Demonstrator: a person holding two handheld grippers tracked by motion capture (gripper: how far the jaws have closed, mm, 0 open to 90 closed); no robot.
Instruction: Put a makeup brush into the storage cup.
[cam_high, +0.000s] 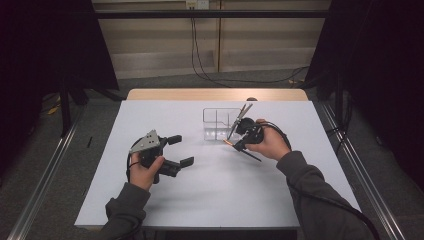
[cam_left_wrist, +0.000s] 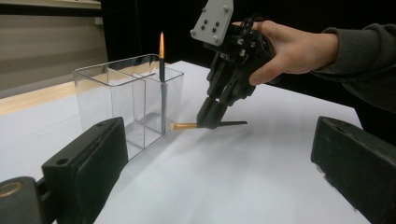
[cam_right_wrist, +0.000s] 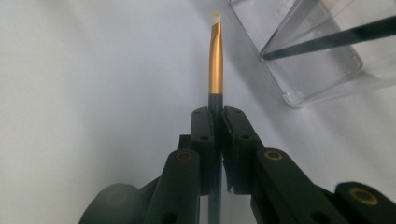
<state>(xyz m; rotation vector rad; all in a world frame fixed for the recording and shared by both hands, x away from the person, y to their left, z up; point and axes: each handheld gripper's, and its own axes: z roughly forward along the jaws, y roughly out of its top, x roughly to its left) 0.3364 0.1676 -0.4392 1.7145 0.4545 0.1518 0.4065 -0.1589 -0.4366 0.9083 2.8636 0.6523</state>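
My right gripper (cam_high: 241, 146) is shut on a thin makeup brush (cam_high: 227, 143) with a black handle and gold ferrule. It holds the brush low over the white table, tip towards the clear divided container (cam_high: 216, 125). In the right gripper view the pads clamp the handle (cam_right_wrist: 215, 60) just behind the ferrule, and the container corner (cam_right_wrist: 317, 70) lies close to its right. A second brush (cam_left_wrist: 162, 70) leans upright inside the container (cam_left_wrist: 126, 98). My left gripper (cam_high: 181, 150) rests open to the left with nothing between its jaws; it faces the right gripper (cam_left_wrist: 212, 122).
The white table top (cam_high: 215, 195) has free room in front and to both sides. A wooden strip (cam_high: 215, 94) runs along its far edge, with a small dark object (cam_high: 251, 99) on it. Metal rails flank the table.
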